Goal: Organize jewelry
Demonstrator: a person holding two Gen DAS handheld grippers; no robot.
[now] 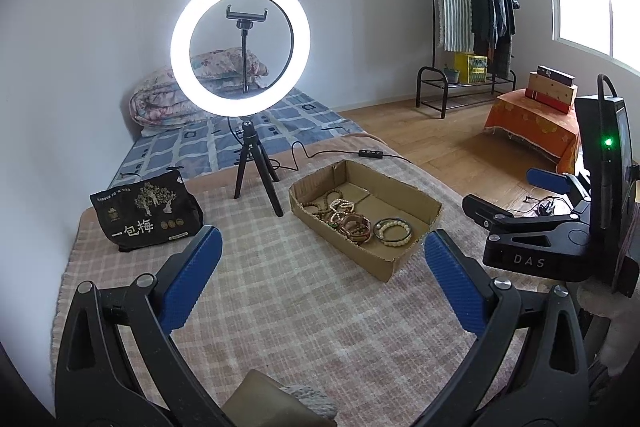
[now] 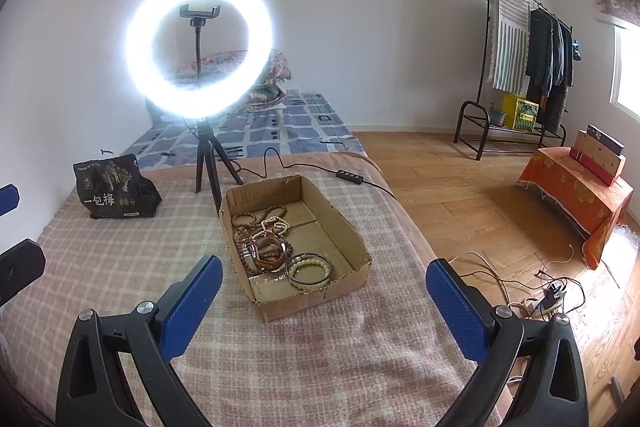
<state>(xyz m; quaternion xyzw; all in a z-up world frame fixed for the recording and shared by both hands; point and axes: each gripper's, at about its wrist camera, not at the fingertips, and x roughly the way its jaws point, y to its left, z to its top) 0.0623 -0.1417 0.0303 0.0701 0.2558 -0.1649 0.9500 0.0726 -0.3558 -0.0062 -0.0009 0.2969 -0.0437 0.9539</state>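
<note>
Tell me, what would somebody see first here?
The glowing ring light on its little tripod, standing at the far end of the checked blanket. Next, the cardboard box in front of it, holding a tangle of bead bracelets. Both claws, left claw and right claw, hang open.

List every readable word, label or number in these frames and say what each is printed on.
"一包梅": on the black bag.
"DAS": on the right gripper, on its body.
Small print on the black bag: too small to read.
Yellow box print: blurred, unreadable.
</note>
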